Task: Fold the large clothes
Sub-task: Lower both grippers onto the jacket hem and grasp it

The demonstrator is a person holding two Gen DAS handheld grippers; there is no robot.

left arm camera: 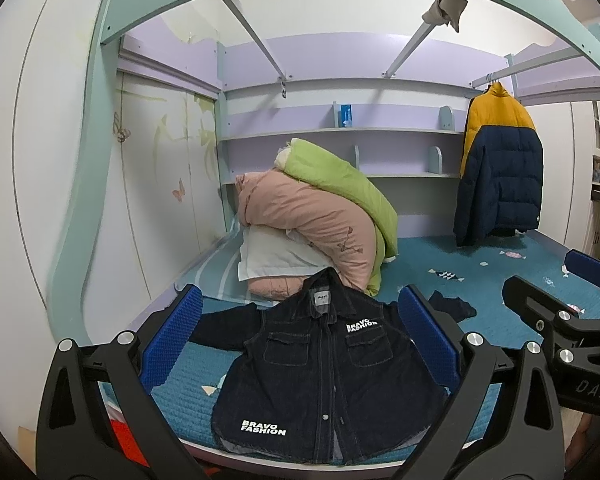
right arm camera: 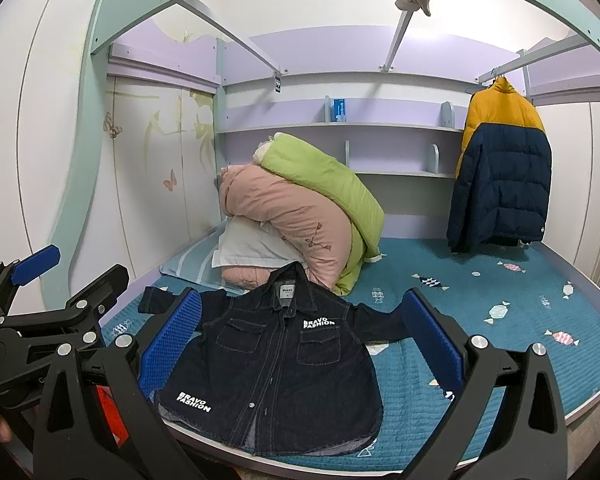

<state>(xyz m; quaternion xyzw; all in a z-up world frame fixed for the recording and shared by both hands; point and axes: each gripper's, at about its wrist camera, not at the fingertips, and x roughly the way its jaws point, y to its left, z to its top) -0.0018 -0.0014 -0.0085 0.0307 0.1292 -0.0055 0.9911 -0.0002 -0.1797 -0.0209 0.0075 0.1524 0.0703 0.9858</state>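
A dark denim jacket (left arm camera: 324, 376) with white "BRAVO FASHION" print lies face up, buttoned, sleeves spread, on the blue bed cover (left arm camera: 520, 280) near the front edge; it also shows in the right wrist view (right arm camera: 276, 364). My left gripper (left arm camera: 300, 336) is open and empty, held above and in front of the jacket. My right gripper (right arm camera: 302, 340) is open and empty, also short of the jacket. Each gripper shows in the other's view: the right one (left arm camera: 556, 280) at the right, the left one (right arm camera: 72, 276) at the left.
A pile of pink and green quilts (left arm camera: 320, 216) on a white pillow (left arm camera: 276, 258) lies just behind the jacket's collar. A yellow and navy puffer coat (left arm camera: 500, 164) hangs at the back right. Shelves (left arm camera: 340, 132) line the back wall. The bed's front edge (right arm camera: 580, 404) curves below.
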